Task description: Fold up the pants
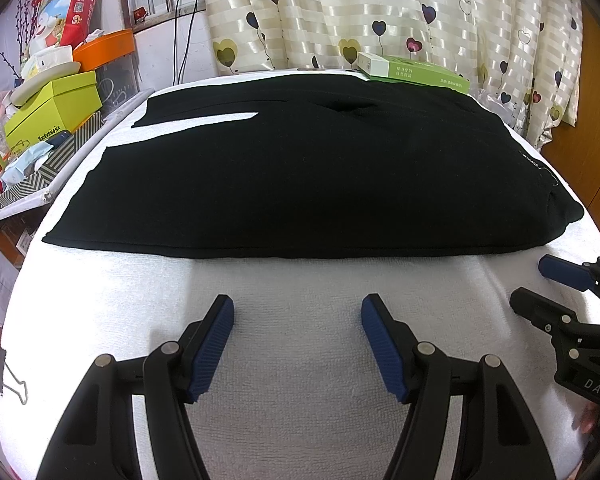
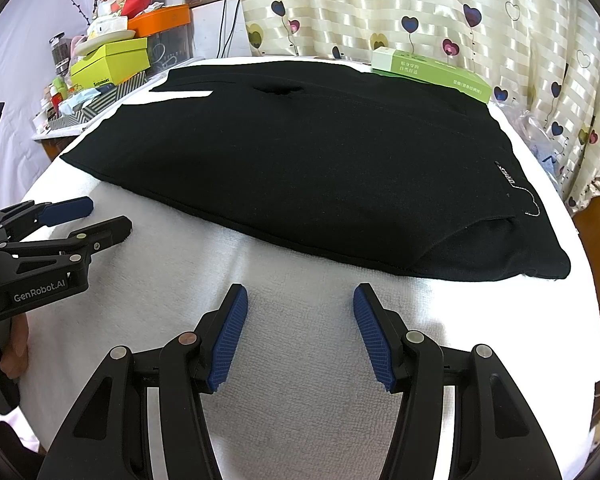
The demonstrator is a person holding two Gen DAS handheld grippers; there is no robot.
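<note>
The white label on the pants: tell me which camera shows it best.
The right wrist view: the label on the pants is nearer there and its lettering almost reads. In the left wrist view it is a small faint mark by the right edge.

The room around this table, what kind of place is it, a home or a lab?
Most likely a lived-in home room. Heart-patterned curtains hang behind the towel-covered table, and a side shelf is crowded with household boxes. The black pants lie spread on the towel.
</note>
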